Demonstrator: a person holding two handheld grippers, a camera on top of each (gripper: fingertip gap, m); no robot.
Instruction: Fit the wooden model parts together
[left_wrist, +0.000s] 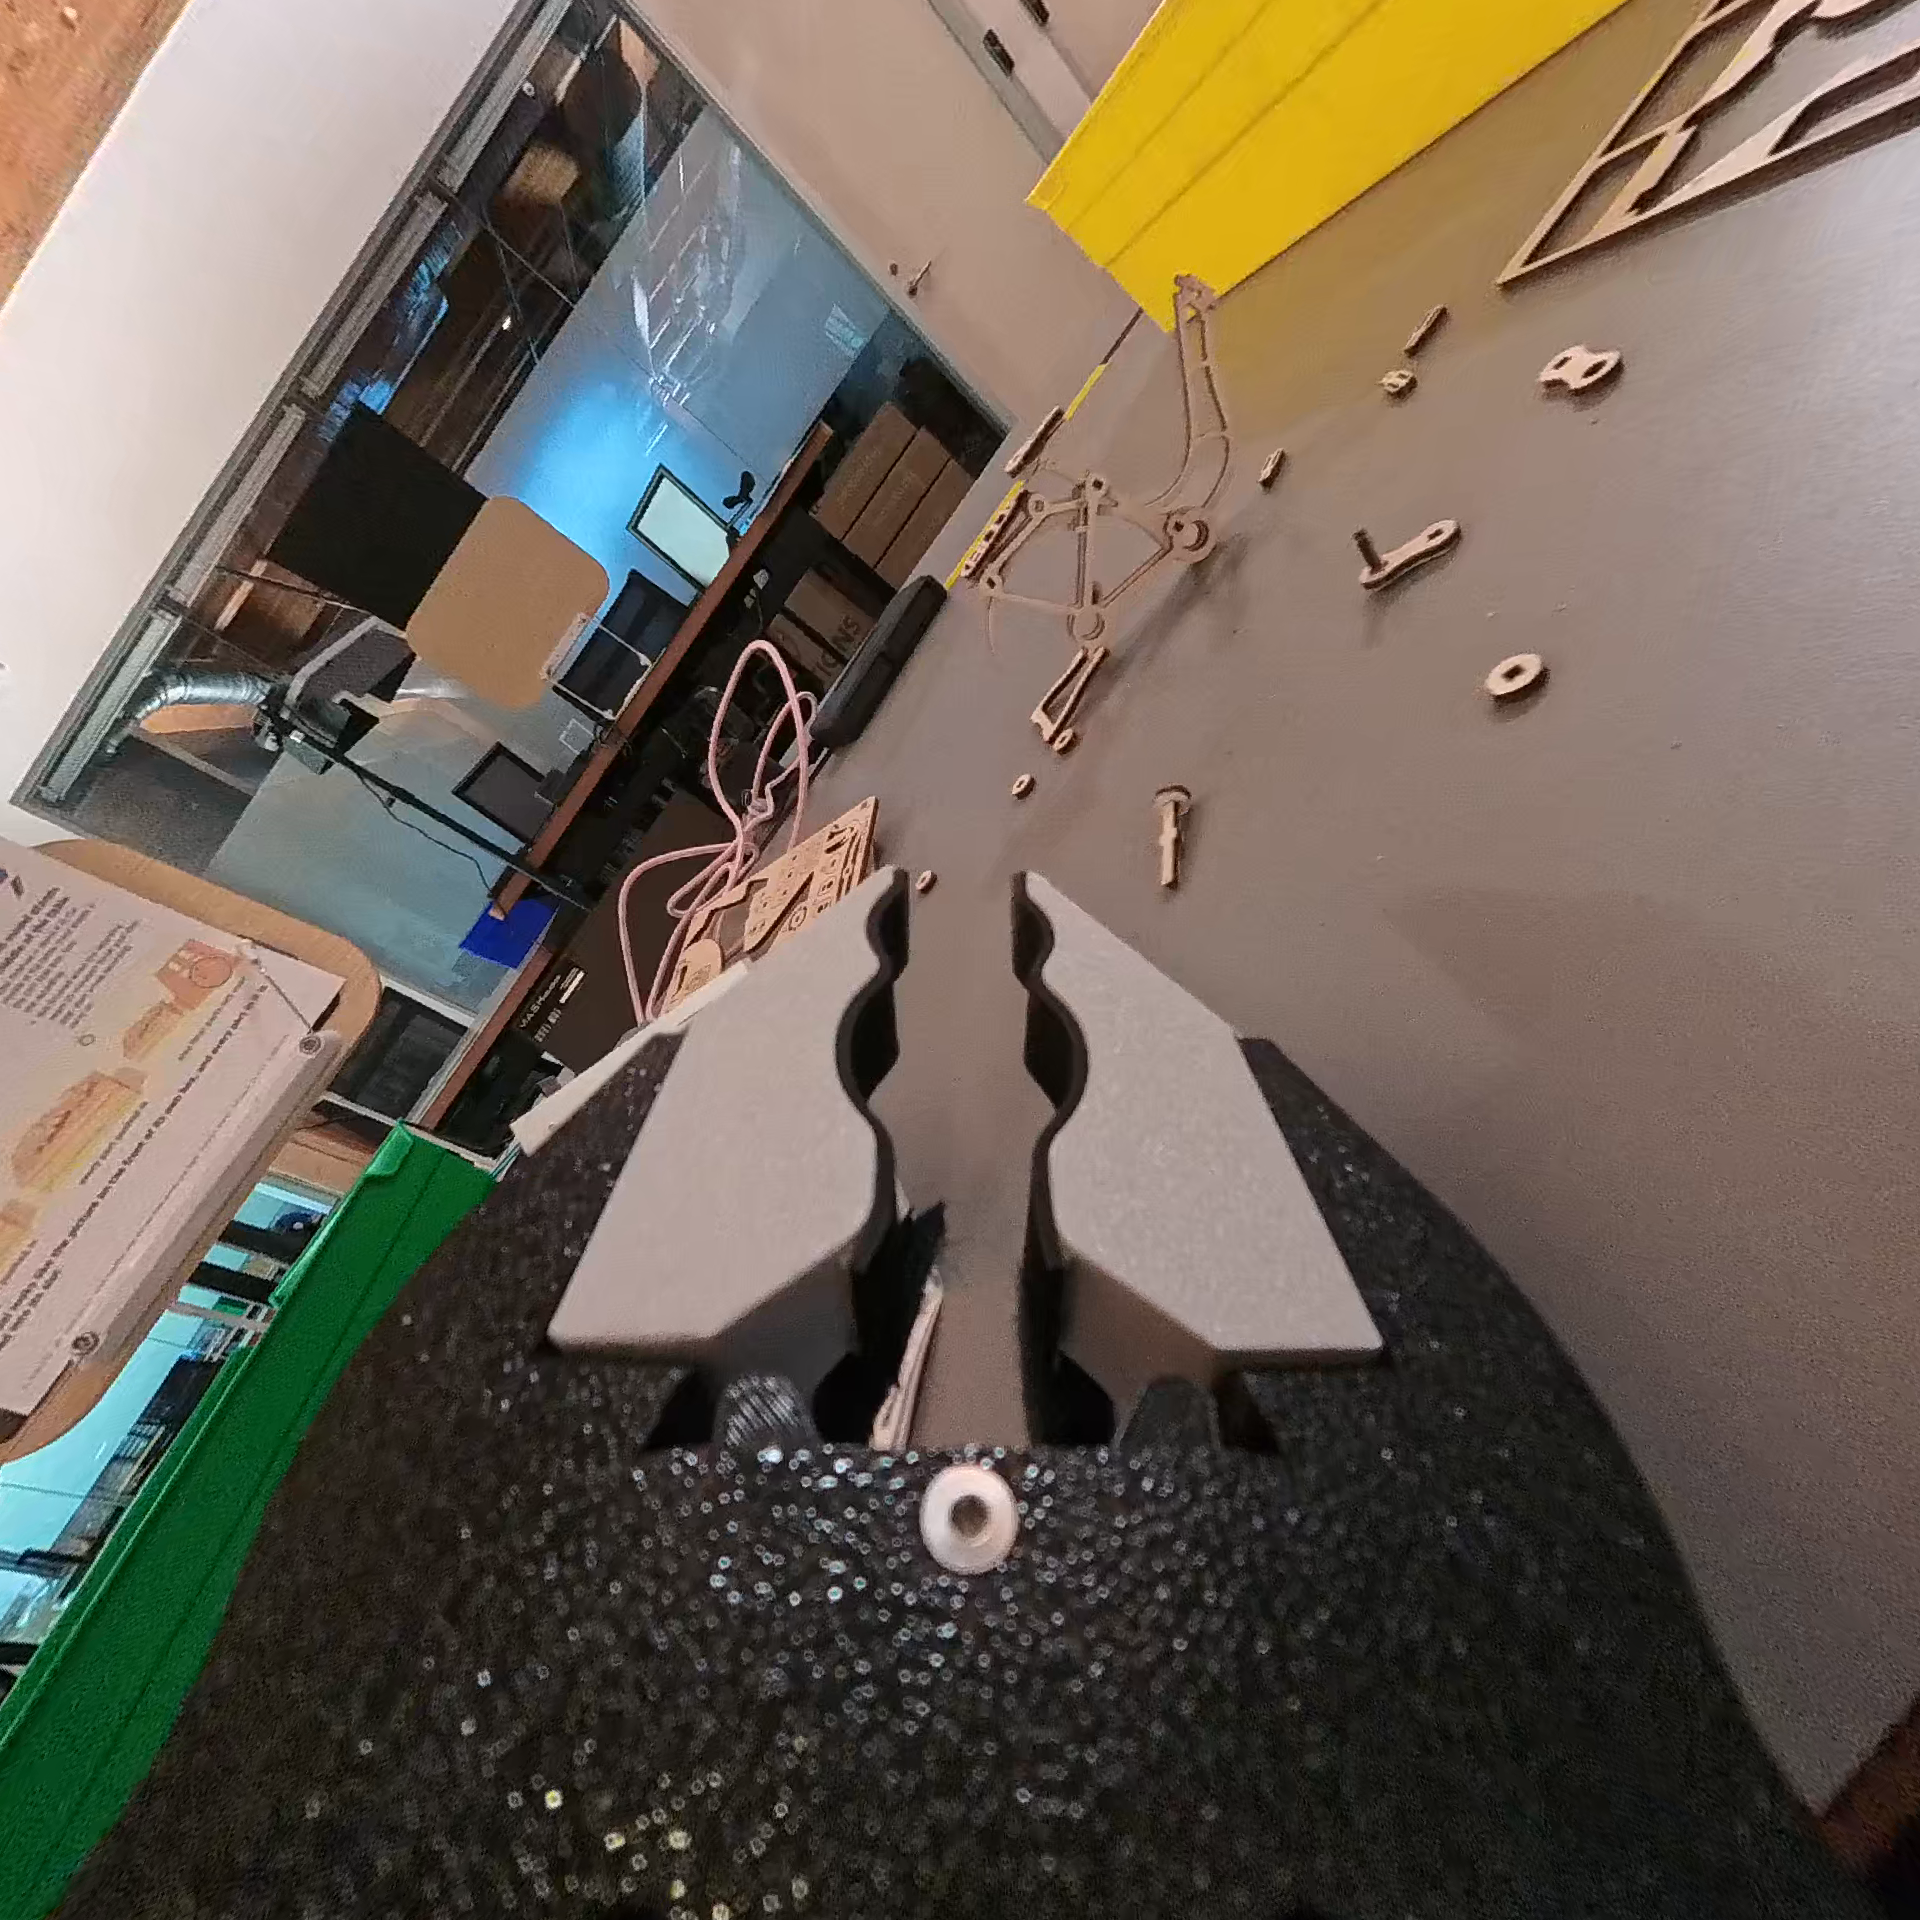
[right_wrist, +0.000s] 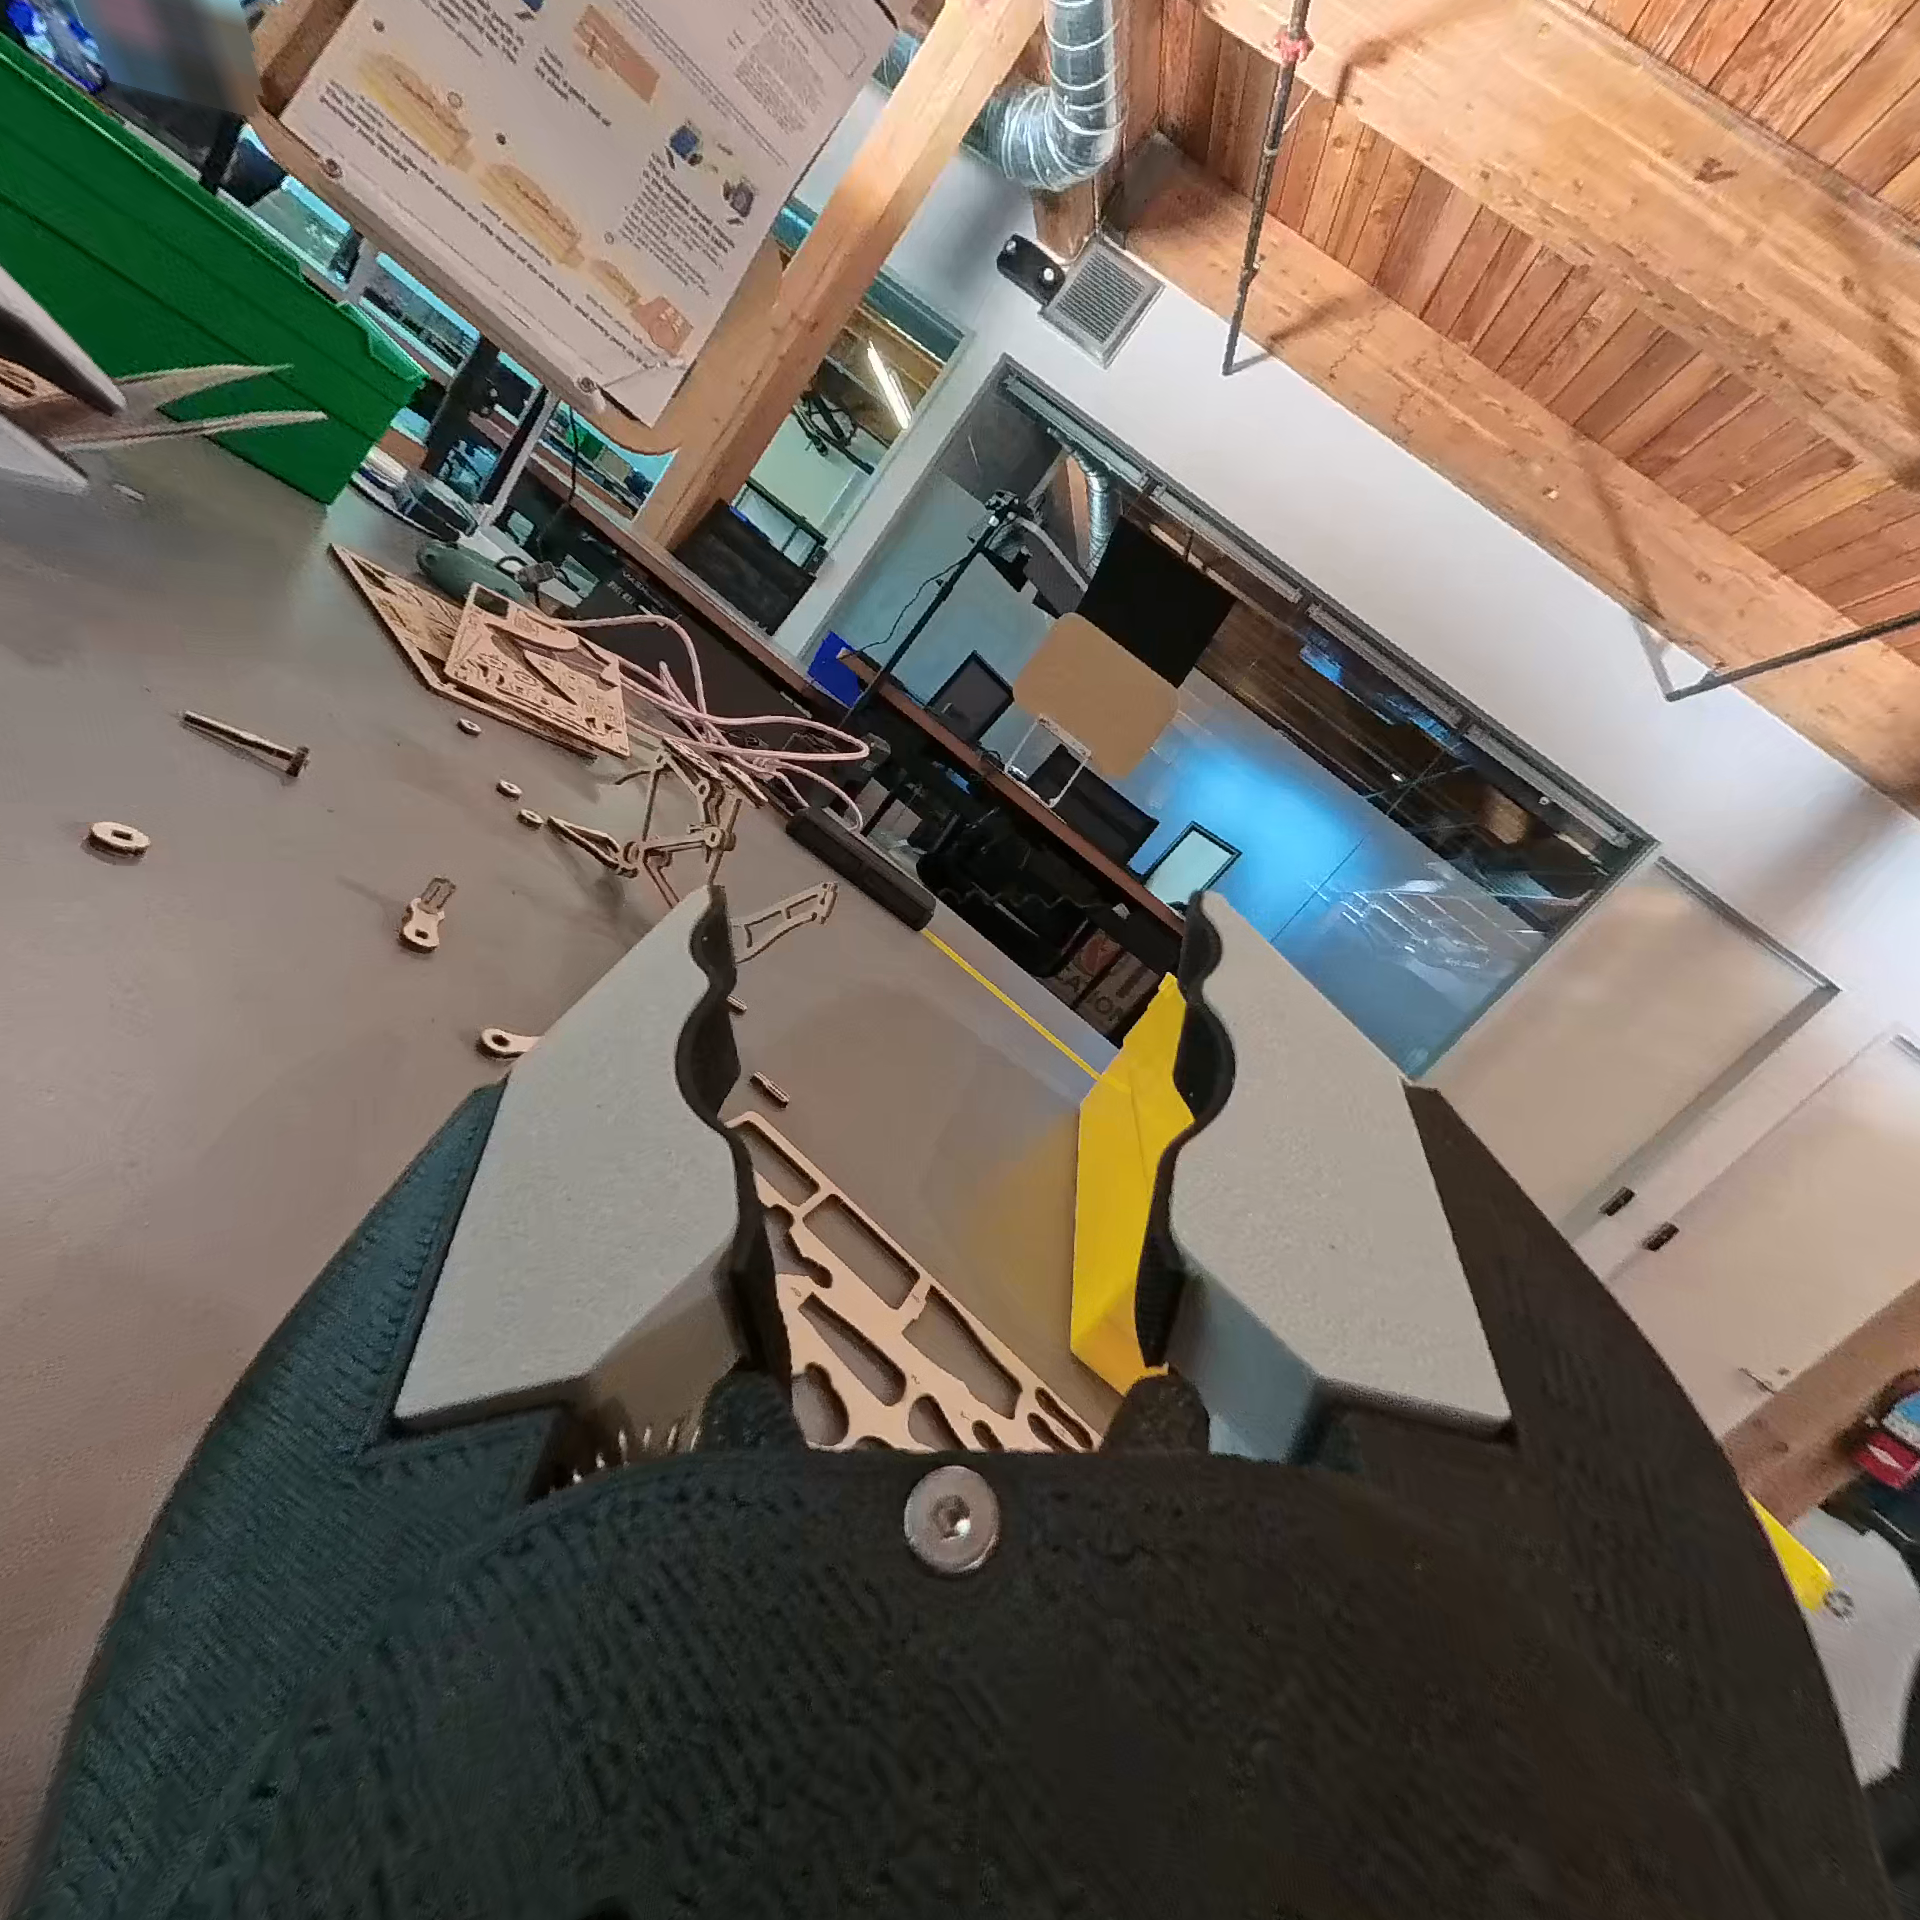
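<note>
Left gripper (left_wrist: 966, 894) and right gripper (right_wrist: 956, 914), both parted and empty; we'd first approach the half-built model (left_wrist: 1101, 540) mid-frame on the worktop (left_wrist: 1558, 1039) squarely.

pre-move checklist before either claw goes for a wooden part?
1. Left claw empty, jaws narrowly apart: ok.
2. Right claw empty, jaws wide apart: ok.
3. Partly built wooden model in view on table: ok.
4. Loose pin free of neighbours for a pick: ok.
5. Pink cable clear of the model: cannot tell.
6. Which part fits next: cannot tell.
</note>
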